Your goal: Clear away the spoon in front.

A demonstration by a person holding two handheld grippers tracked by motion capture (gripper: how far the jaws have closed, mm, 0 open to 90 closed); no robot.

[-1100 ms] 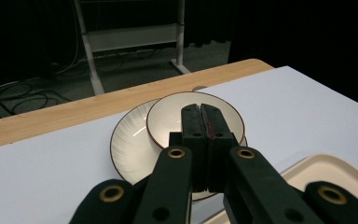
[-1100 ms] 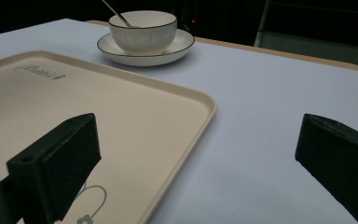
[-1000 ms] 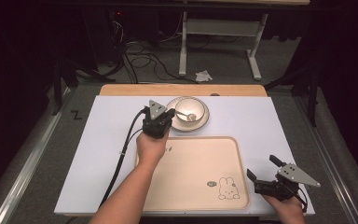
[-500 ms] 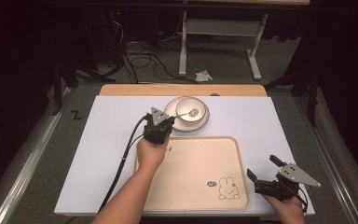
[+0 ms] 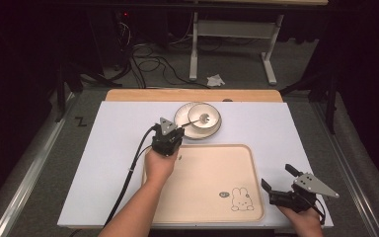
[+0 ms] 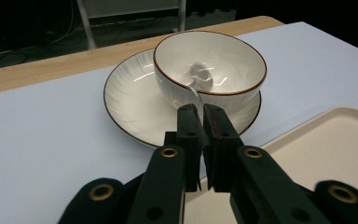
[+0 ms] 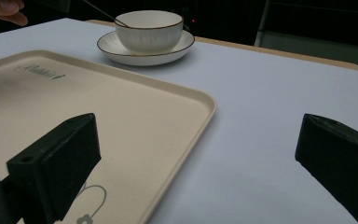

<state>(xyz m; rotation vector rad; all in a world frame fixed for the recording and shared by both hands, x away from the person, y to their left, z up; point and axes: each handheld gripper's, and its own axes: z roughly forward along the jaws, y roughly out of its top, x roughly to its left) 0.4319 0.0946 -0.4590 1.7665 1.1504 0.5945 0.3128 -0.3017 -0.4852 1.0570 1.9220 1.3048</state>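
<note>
A white bowl [image 5: 205, 116] with a thin brown rim stands on a matching saucer [image 5: 196, 133] at the back of the white mat. In it lies the head of a white spoon [image 6: 200, 73], whose thin handle runs back between the jaws of my left gripper [image 6: 201, 112]. Those jaws have just been opening a little but stay almost together on the handle. In the high view, the left gripper [image 5: 179, 132] sits at the saucer's near-left edge. My right gripper [image 5: 276, 177] rests open at the mat's near-right corner, holding nothing. In its own view the bowl [image 7: 149, 29] stands far ahead.
A beige tray [image 5: 207, 173] with a rabbit print lies between the two hands, its far edge close to the saucer. A strip of wooden table edge [image 5: 192, 95] runs behind the mat. Beyond it are a dark floor, cables and a desk frame.
My left gripper has sunk and drawn slightly toward the person, lowering the spoon into the bowl. The right gripper has kept still.
</note>
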